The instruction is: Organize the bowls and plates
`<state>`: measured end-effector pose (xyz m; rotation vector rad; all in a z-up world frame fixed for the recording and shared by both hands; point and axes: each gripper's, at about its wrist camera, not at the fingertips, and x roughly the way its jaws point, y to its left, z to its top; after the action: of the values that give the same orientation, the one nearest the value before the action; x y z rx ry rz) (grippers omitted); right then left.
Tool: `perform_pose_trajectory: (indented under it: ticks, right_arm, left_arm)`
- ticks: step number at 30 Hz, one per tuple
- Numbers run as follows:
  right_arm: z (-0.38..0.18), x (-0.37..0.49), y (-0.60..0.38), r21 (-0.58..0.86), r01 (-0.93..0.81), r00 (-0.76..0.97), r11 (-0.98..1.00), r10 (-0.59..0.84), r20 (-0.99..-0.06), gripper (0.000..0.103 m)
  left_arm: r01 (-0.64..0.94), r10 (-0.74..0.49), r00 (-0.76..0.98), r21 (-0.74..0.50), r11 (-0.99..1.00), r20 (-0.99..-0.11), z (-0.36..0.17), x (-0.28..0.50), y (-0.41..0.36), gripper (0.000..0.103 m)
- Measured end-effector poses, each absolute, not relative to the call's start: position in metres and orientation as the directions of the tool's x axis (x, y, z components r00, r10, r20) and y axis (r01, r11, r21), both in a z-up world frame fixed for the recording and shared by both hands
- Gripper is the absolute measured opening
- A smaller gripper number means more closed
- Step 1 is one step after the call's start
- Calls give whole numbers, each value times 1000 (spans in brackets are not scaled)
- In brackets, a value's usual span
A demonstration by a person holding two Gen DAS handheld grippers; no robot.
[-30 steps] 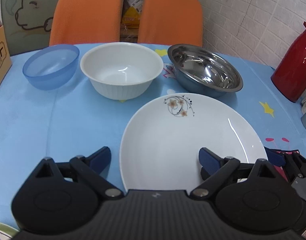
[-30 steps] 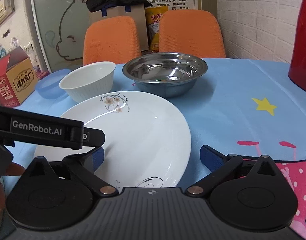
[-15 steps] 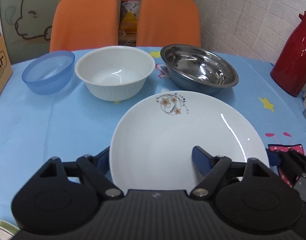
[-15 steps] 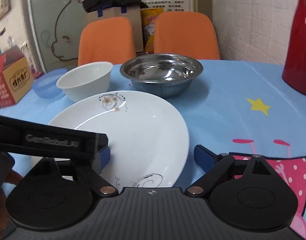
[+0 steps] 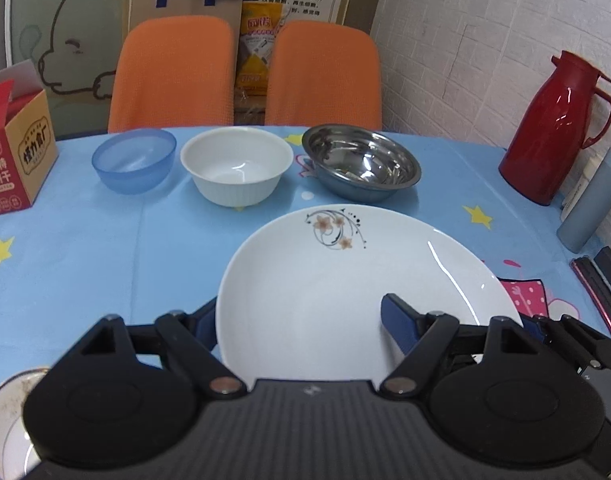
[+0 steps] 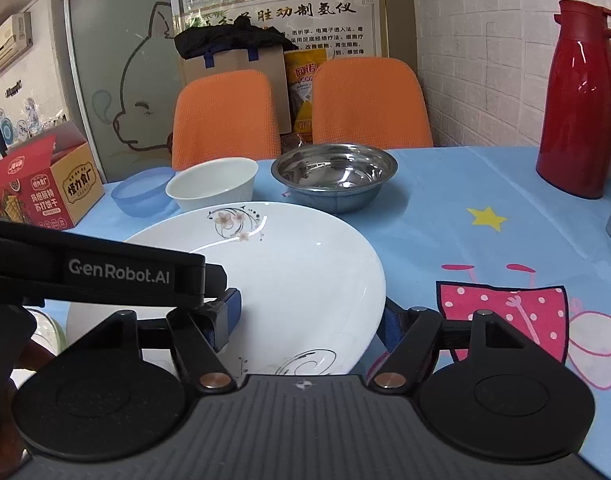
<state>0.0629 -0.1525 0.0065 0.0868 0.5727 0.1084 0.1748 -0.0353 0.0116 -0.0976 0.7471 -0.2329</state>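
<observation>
From my left wrist camera, I see the big round white plate with a small flower pattern (image 5: 345,292) right in front, over the blue tablecloth with yellow stars (image 5: 105,248). My left gripper (image 5: 301,320) pinches the plate's left edge: one blue finger sits on top of the plate and the other pokes out under the rim. Behind the plate stand three bowls in a row: a see-through blue plastic bowl (image 5: 134,159), a white ribbed bowl (image 5: 237,168) and a shiny steel bowl (image 5: 361,162). They are near each other but not touching. A tall red jug (image 5: 553,128) stands far to the right by the white brick wall. A red and tan cardboard box (image 5: 15,160) sits at the left. Part of another plate (image 5: 5,420) shows at the bottom left corner.

From my right wrist camera, the same plate fills the middle. My right gripper (image 6: 309,320) pinches its right edge, one blue finger above and one tucked under the rim. The left gripper comes in from the left side. Two orange chairs (image 6: 225,116) stand behind the table.
</observation>
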Motion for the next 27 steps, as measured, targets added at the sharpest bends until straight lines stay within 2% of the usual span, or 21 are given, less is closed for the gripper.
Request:
perform_pose_trajectory:
  ticks: [5, 13, 20, 27]
  right_arm:
    - [24, 33, -135, 102, -112, 862, 989, 147, -485, 103]
    - [36, 3, -78, 90, -259, 858, 962, 272, -435, 103]
    - [26, -8, -27, 91, -385, 803, 918, 382, -458, 103]
    - [10, -15, -2, 64, -421, 770, 905, 393, -502, 103]
  left_arm:
    - [168, -249, 758, -188, 968, -603, 31, 132, -15, 81]
    - [39, -121, 828, -159, 987, -547, 44, 75, 44, 82]
    - [-91, -15, 828, -160, 983, -561, 28, 39, 102, 82]
    - [-127, -18, 805, -202, 971, -593, 0, 31, 131, 82]
